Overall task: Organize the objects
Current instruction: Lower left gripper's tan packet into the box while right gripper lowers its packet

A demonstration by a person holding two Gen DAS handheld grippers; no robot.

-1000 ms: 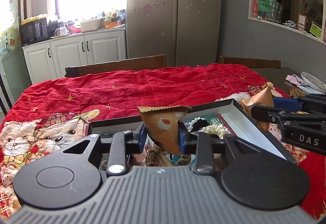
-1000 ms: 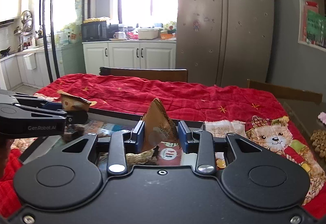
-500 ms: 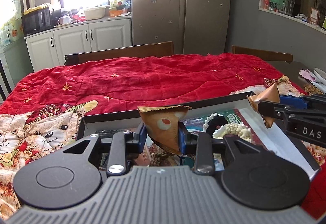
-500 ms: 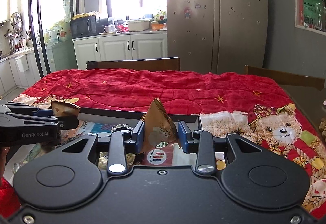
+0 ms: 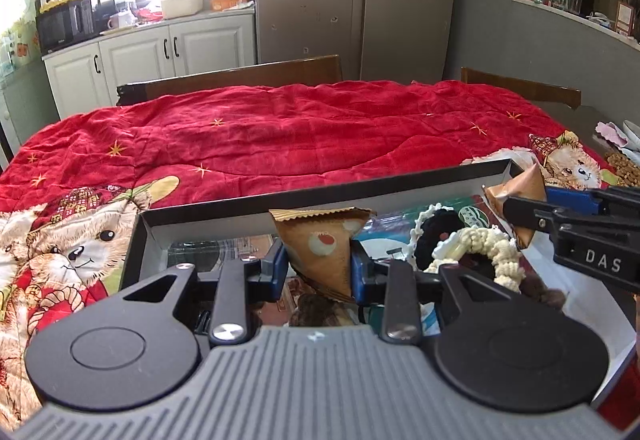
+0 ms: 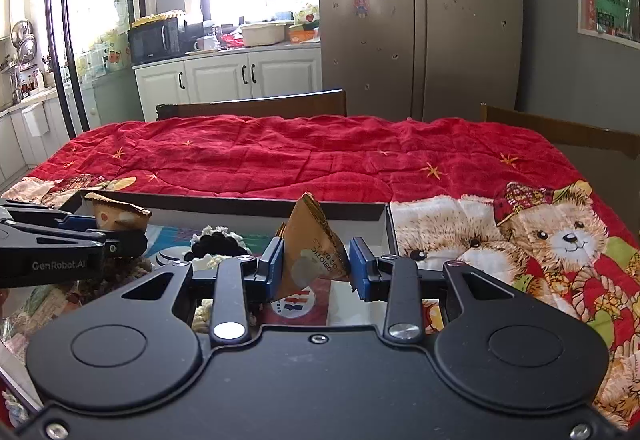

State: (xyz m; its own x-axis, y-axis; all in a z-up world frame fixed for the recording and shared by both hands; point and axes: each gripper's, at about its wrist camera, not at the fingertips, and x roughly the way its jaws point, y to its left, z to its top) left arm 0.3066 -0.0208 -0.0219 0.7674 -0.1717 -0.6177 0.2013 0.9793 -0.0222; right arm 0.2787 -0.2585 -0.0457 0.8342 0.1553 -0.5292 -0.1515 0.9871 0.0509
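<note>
My left gripper (image 5: 319,268) is shut on a brown snack packet (image 5: 320,248) and holds it over a shallow black-rimmed box (image 5: 360,188). My right gripper (image 6: 316,264) stands around a second brown snack packet (image 6: 310,244); its left pad touches the packet and a small gap shows at the right pad. Both grippers hover over the box (image 6: 340,206). The right gripper with its packet (image 5: 520,192) shows at the right of the left wrist view. The left gripper with its packet (image 6: 114,216) shows at the left of the right wrist view.
The box holds knitted hair scrunchies (image 5: 472,248) and flat packets (image 6: 300,304). It lies on a table with a red bear-print cloth (image 5: 280,136). Wooden chair backs (image 5: 240,76) stand at the far edge. Dishes and snacks (image 5: 620,156) lie at the right.
Both grippers have moved forward and down over the box, which now spreads wider below them. The right gripper's jaws have parted slightly around its packet.
</note>
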